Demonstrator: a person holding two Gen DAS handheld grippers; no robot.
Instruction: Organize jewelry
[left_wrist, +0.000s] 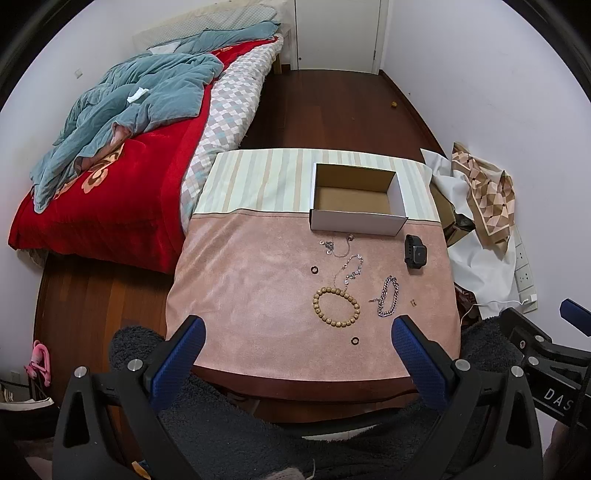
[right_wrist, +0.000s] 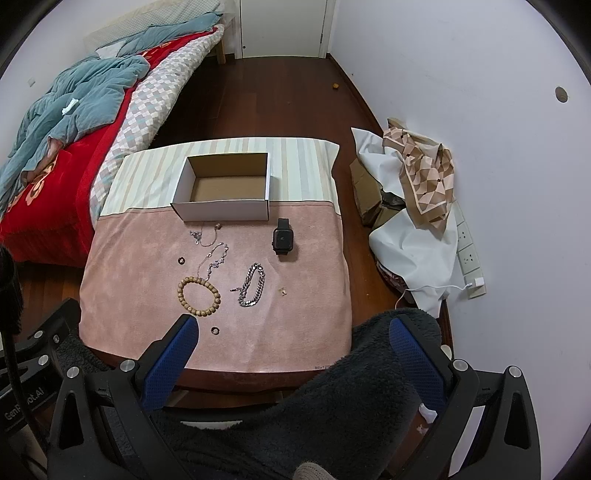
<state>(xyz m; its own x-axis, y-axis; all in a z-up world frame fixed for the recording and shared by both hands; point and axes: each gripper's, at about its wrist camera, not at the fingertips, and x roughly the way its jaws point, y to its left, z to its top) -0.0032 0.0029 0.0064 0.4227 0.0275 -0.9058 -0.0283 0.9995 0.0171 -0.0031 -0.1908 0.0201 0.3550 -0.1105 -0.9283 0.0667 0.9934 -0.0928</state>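
Both the left gripper (left_wrist: 297, 334) and right gripper (right_wrist: 291, 334) hang back with blue fingers spread and empty, apparently ready to begin, while the wooden bead bracelet (left_wrist: 336, 307), silver chain bracelet (left_wrist: 388, 297) and black smartwatch (left_wrist: 415, 252) lie scattered on the pink cloth (left_wrist: 243, 280) before the open, empty white cardboard box (left_wrist: 356, 220).

- left gripper (left_wrist: 297, 332): black frame, blue textured fingers (left_wrist: 177, 360), silver screws
- right gripper (right_wrist: 293, 332): same build; white "DAS" lettering on its frame, seen from left wrist view
- dark grey fleece clothing (right_wrist: 332, 406) under both
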